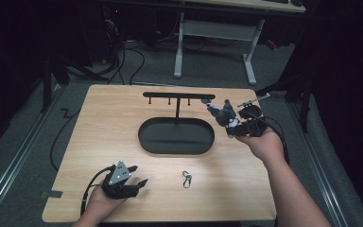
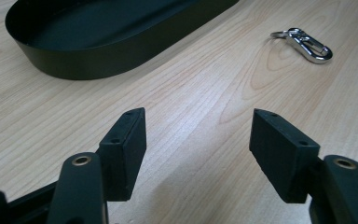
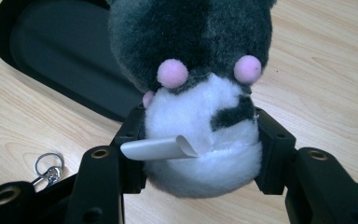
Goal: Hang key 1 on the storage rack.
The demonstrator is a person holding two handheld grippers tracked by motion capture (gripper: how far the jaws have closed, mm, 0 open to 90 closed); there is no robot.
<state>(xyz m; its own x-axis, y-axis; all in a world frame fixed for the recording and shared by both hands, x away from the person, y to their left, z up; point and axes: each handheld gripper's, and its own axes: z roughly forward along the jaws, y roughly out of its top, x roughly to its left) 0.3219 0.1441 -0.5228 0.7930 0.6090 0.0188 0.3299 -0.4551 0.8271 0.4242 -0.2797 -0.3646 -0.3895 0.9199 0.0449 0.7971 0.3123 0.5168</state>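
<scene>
1. Holding the small grey-and-white plush toy with pink pompoms (image 3: pixel 200 93) is your right tool (image 1: pixel 230 124); its jaws press on the white lower body from both sides, with the grey head pointing away from your hand.
2. That toy hangs in the air at the right end of the black metal hanger stand with a crossbar and small pegs (image 1: pixel 178 96), just beside the bar's right tip. Its long axis runs from the tool up and leftward toward the bar.
3. I judge the coming move turns on that gap: the bar lies left and slightly far of the toy, so your right hand (image 1: pixel 264 144) is the one placed to reach it.
4. Below the bar sits the black oval metal tray (image 1: pixel 176 144), the stand's base, left of the toy and well clear of it.
5. Your left tool (image 2: pixel 196 140) rests low at the near left of the light wooden worktop (image 1: pixel 108 123), jaws wide apart with nothing between them.
6. A silver metal clasp with a key ring (image 1: pixel 187 179) lies on the worktop near the middle, to the right of the left tool and apart from it.
7. Around the worktop the room is dark, with grey floor, cables and a white desk frame (image 1: pixel 250 61) at the far side.
</scene>
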